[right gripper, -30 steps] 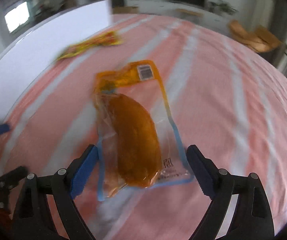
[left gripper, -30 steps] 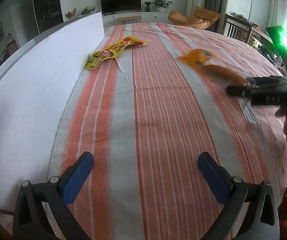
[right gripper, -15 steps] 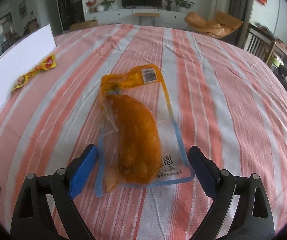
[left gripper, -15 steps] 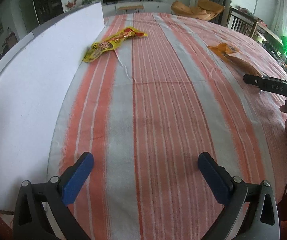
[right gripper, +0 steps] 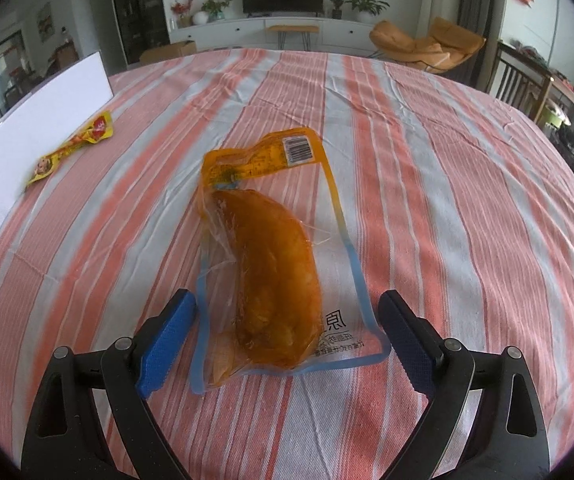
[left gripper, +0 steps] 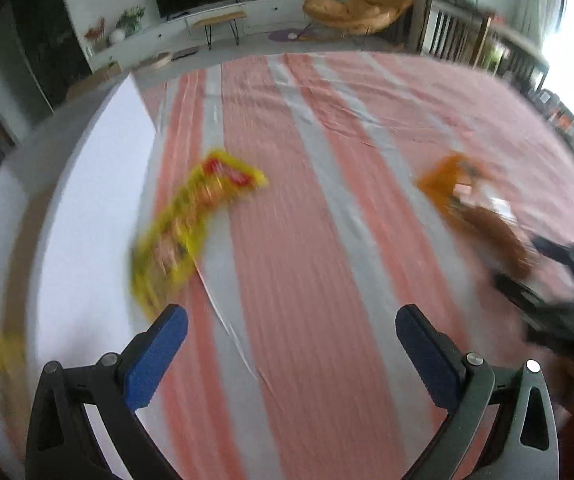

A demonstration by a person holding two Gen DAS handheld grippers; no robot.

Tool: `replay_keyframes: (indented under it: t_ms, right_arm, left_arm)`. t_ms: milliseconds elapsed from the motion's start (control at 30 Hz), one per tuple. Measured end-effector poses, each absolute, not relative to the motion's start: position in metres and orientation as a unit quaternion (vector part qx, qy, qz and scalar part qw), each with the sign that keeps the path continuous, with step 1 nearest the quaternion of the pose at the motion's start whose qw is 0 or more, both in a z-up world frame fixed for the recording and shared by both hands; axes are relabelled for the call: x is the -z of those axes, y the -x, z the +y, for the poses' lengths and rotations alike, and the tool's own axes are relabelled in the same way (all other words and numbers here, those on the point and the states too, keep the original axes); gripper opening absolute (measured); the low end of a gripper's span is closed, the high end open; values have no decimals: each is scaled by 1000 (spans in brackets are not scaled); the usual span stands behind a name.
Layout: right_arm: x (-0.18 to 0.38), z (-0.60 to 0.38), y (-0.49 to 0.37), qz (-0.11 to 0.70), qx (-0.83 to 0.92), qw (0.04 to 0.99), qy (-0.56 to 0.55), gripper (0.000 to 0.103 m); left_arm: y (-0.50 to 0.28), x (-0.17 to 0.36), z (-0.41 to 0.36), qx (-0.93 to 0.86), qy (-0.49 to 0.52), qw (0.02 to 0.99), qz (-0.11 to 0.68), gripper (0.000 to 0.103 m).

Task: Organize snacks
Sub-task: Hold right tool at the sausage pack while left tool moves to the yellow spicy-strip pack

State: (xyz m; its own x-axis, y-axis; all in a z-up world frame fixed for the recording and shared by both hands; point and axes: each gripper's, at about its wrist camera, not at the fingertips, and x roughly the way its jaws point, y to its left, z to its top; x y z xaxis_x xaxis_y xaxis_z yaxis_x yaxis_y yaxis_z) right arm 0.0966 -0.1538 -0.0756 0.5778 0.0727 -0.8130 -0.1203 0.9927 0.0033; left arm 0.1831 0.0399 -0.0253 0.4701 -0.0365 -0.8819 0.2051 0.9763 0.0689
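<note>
Right wrist: clear orange-topped snack pouch (right gripper: 271, 256) lies flat between wide-apart jaws.

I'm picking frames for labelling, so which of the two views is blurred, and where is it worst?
Left wrist view: motion-smeared, worst on the yellow snack packet and orange pouch; its own gripper stays sharp. Right wrist view: crisp, barcode visible, slight blur at the far left edge.
</note>
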Motion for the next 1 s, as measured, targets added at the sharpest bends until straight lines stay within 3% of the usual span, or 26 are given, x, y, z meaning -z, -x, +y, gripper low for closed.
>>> replay_keyframes:
  t_ms: [133, 367, 500, 600, 1000]
  right_arm:
    - [76, -154, -97, 456, -54, 888, 26, 95]
    - [76, -154, -97, 456, -55, 888, 26, 95]
    - [76, -152, -97, 456, -56, 888, 24, 95]
    - [76, -152, -96, 456, -56, 888, 24, 95]
    - [76, -153, -96, 456, -55, 888, 25, 95]
  left_arm:
    - [-245, 39, 43, 22, -139, 849, 509, 103]
    - [-286, 70, 69, -20, -112, 839, 532, 101]
    - [-281, 77, 73, -10, -91, 850, 520, 103]
    - [-276, 82, 87, 17, -15, 842, 539, 103]
    - [-196, 76, 15, 127, -93, 837, 524, 103]
